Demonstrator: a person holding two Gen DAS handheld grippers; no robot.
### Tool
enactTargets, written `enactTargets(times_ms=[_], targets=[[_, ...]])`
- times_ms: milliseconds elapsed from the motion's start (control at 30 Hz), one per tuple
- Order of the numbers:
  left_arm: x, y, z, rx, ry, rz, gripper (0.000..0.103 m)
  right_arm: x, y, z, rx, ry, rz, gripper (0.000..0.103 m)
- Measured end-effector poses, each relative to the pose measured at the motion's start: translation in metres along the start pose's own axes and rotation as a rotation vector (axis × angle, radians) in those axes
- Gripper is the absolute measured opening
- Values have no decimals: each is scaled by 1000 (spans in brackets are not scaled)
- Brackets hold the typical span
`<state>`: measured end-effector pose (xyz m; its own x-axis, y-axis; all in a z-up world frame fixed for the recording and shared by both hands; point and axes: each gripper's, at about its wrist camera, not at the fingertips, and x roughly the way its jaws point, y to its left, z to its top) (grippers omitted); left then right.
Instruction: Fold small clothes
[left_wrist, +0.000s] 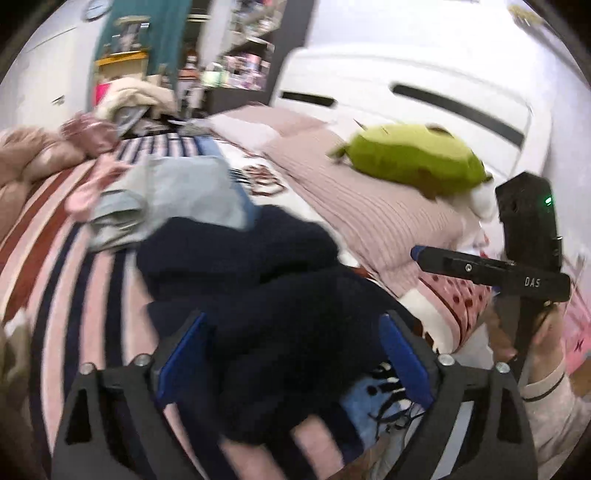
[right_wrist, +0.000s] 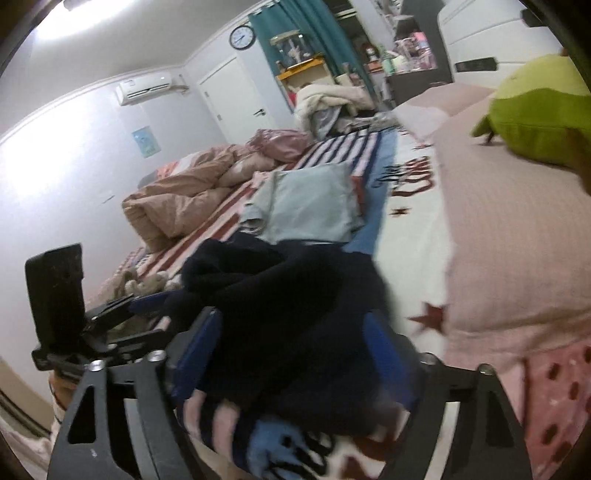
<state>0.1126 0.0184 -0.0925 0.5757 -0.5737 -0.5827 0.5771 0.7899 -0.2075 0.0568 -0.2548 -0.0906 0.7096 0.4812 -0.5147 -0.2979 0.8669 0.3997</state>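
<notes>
While the dark garment (left_wrist: 236, 266) lies bunched on the striped bedspread (left_wrist: 55, 266), near the folded pale-blue clothes (left_wrist: 173, 192), it should probably be spread flat before folding, each edge pinched evenly. The left gripper (left_wrist: 291, 354) hovers low over it, jaws wide and empty. The right gripper (right_wrist: 291, 354) matches it, jaws wide around cloth, gripping nothing.

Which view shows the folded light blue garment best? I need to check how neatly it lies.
The right wrist view: the folded light blue garment lies flat and fairly sharp on the striped bedspread. The left wrist view shows it motion-blurred, behind the dark navy garment.
</notes>
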Motion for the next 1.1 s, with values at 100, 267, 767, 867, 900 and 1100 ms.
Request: enactTargets(times_ms=[100, 267, 767, 867, 900, 1100], targets=[[-8, 35, -12, -76, 0, 27, 94, 24, 17, 6, 5, 38, 57, 95], [-16, 74, -34, -189, -6, 15, 93, 78, 50, 14, -1, 166, 52, 95], [-15, 110, -41, -279, -53, -57, 93, 91, 43, 31, 41, 59, -14, 29], [-9, 99, -31, -268, -65, -116, 94, 49, 48, 27, -28, -34, -92, 29], [-5, 94, -29, -263, -63, -136, 94, 43, 48, 25, -38, -43, -112, 29], [45, 59, -15, -254, 31, -258, 94, 23, -2, -16, 85, -11, -201, 29]])
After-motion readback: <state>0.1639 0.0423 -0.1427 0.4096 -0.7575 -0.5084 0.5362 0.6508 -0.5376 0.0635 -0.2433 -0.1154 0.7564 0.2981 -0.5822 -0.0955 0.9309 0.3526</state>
